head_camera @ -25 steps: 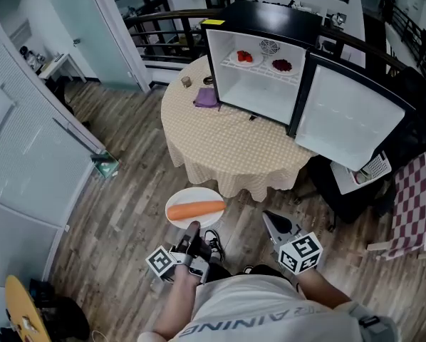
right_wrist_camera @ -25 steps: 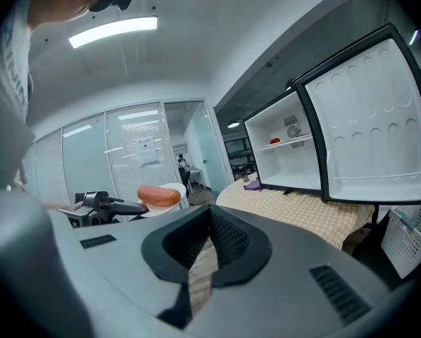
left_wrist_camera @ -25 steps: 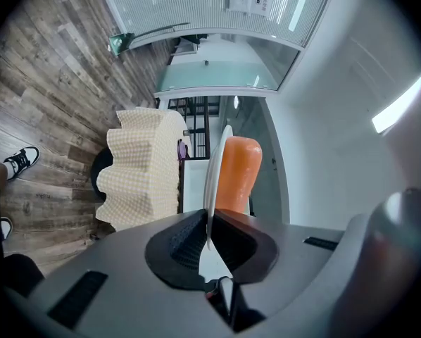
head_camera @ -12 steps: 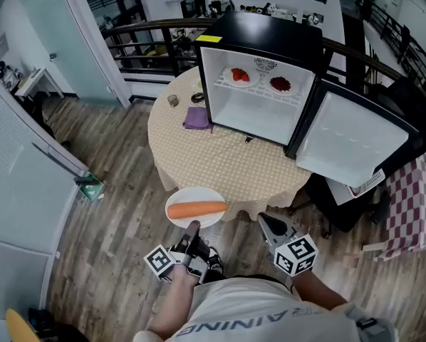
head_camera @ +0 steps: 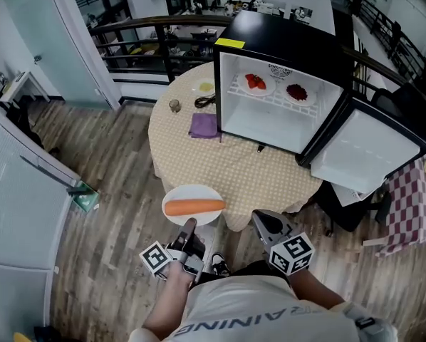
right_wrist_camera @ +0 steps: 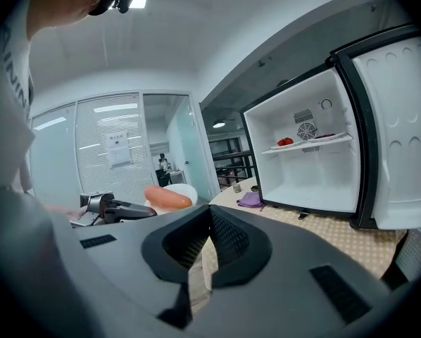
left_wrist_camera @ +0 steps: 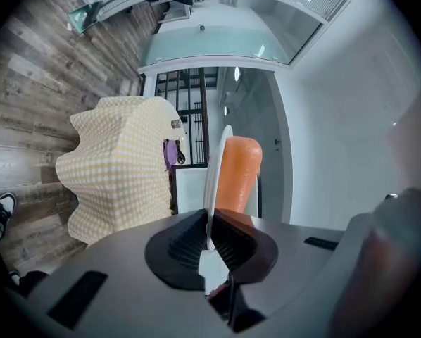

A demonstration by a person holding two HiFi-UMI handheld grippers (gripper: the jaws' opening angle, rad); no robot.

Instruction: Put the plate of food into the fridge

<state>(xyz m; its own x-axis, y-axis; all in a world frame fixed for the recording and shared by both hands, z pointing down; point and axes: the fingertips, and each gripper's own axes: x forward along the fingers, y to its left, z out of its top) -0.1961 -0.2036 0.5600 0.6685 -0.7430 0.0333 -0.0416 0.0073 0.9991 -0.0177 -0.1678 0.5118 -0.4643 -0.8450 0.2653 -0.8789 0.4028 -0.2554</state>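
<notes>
The left claw (head_camera: 189, 226) is clenched on the near rim of a white plate (head_camera: 192, 194) that carries a carrot (head_camera: 194, 206). In the left gripper view the rim sits pinched between the two pads. The plate hangs over the wood floor (head_camera: 120, 162), close to the near edge of the round desk (head_camera: 234, 169) and well apart from the fridge (head_camera: 284, 45).

The right claw (right_wrist_camera: 209, 213) is clenched on nothing, its jaws meeting with no gap, and it points toward the desk.

The black fridge stands on the desk with its door (head_camera: 362, 152) swung wide. On its wire shelf (head_camera: 273, 97) sit two small plates of red food (head_camera: 254, 83); the space below the shelf is bare.

A yellow label (head_camera: 229, 43) lies on the fridge's top corner (its print is too small to read). A purple cloth (head_camera: 204, 125) and a small cup (head_camera: 174, 105) lie on the checked tablecloth beside the fridge.

The person's shirt (head_camera: 256, 308) shows part of a word, "AINING". A paper notice (right_wrist_camera: 118, 151) hangs on a glass wall, its writing illegible.
</notes>
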